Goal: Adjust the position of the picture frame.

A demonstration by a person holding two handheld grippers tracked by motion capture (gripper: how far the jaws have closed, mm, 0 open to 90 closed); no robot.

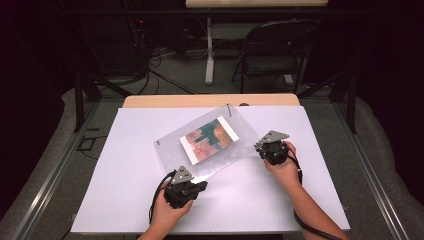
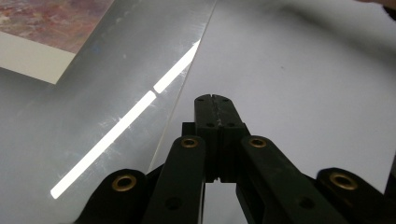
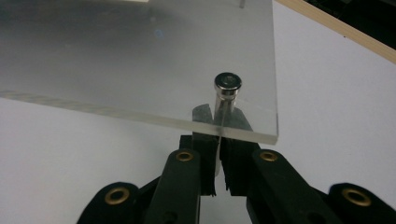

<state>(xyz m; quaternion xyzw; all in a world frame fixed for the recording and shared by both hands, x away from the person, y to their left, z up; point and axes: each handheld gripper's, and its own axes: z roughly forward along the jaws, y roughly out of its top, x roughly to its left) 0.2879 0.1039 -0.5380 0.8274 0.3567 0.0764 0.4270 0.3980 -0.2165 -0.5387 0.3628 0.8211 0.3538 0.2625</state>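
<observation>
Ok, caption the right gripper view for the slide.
Right gripper shut on a steel standoff pin at the corner of a clear acrylic panel.

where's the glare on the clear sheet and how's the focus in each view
Left gripper view: a bright white glare streak crosses the acrylic sheet, jaws soft. Right gripper view: no glare, metal standoff sharp. High view: dark surroundings, the picture under the sheet blurry.

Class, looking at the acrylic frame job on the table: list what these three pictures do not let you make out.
- High view: what the print depicts, too small and blurred.
- Left gripper view: most of the print, cut off by the top-left edge.
- Right gripper view: the bolt shaft below the clear sheet, hidden between the right gripper jaws.
- Left gripper: whether it touches the sheet, unclear.
</observation>
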